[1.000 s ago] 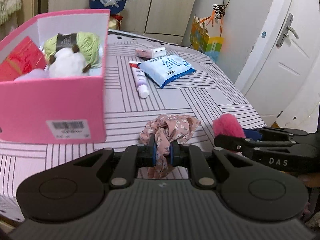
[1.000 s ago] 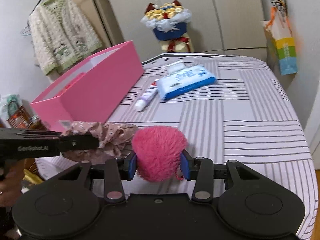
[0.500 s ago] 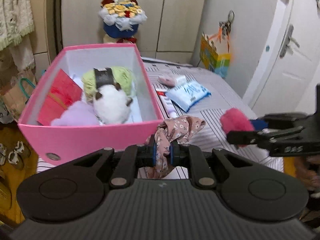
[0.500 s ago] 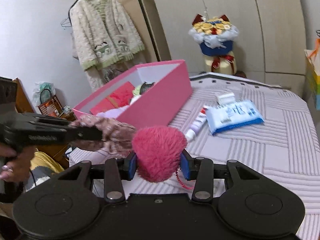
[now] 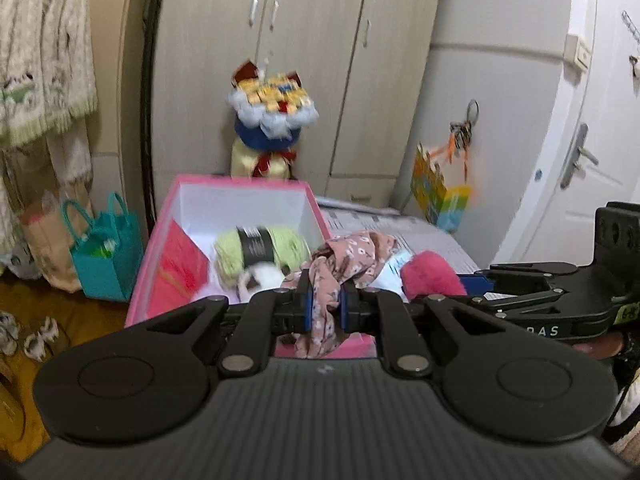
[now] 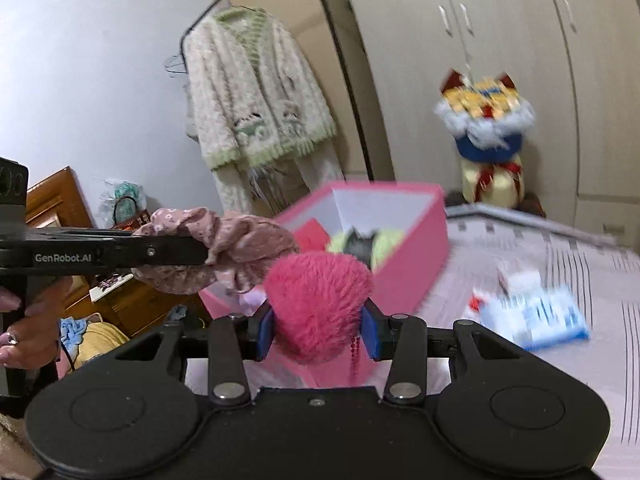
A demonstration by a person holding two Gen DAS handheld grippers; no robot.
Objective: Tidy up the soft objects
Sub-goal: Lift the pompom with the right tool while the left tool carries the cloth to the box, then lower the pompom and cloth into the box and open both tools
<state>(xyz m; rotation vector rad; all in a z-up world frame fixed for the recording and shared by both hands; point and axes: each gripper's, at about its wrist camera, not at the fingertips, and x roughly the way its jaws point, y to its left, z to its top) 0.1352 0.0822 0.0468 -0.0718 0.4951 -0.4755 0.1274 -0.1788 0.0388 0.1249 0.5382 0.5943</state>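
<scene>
My left gripper (image 5: 325, 305) is shut on a floral pink scrunchie (image 5: 352, 258), held in the air just before the open pink box (image 5: 240, 181). My right gripper (image 6: 318, 330) is shut on a fluffy pink pom-pom (image 6: 318, 300) with a red bead string hanging below it. In the right wrist view the scrunchie (image 6: 224, 248) and left gripper (image 6: 208, 250) sit just left of the pom-pom, both near the box (image 6: 416, 236). Inside the box lie a green yarn skein (image 5: 260, 248), a white plush (image 5: 262, 276) and a red item (image 5: 176, 268).
On the striped bed (image 6: 560, 248) lies a blue wipes pack (image 6: 536, 316), blurred. Behind stand a wardrobe (image 5: 304, 60), a bouquet (image 5: 272, 108), a hanging cardigan (image 6: 256, 92), a teal bag (image 5: 106, 256) on the floor and a white door (image 5: 592, 140). A hand (image 6: 28, 320) holds the left gripper.
Both grippers rose with their loads and came up to the box's near end; its inside now shows from above. The scrunchie and the pom-pom stayed clamped.
</scene>
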